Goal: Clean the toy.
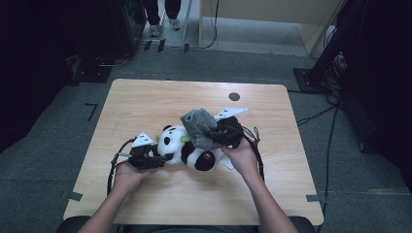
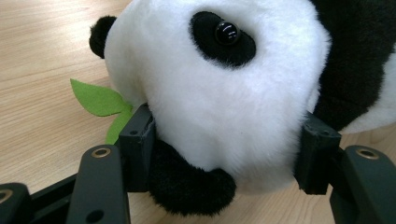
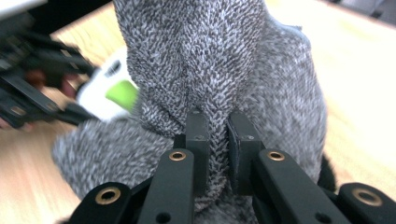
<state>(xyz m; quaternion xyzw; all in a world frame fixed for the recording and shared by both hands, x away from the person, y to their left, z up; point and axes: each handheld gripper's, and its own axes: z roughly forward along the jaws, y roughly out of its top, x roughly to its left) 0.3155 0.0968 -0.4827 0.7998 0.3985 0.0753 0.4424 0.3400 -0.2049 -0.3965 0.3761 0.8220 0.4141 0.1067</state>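
Note:
A black and white plush panda [image 1: 187, 150] lies on its side on the wooden table [image 1: 145, 102], with a green felt leaf [image 2: 100, 100] at its mouth. My left gripper [image 1: 156, 160] is shut on the panda's head [image 2: 219, 93], a pad pressing into the fur on each side. A grey knitted cloth [image 1: 200, 127] drapes over the panda's body. My right gripper [image 3: 217, 140] is shut on a fold of that grey cloth [image 3: 215, 60], just above the panda. In the right gripper view the left gripper [image 3: 37, 79] appears blurred at the left.
A small round hole [image 1: 234, 96] marks the table's far side. Beyond the table there is grey floor with cables, a dark stand base [image 1: 311, 80] at the right, and a person's feet [image 1: 163, 26] at the top. Bare wood lies all around the panda.

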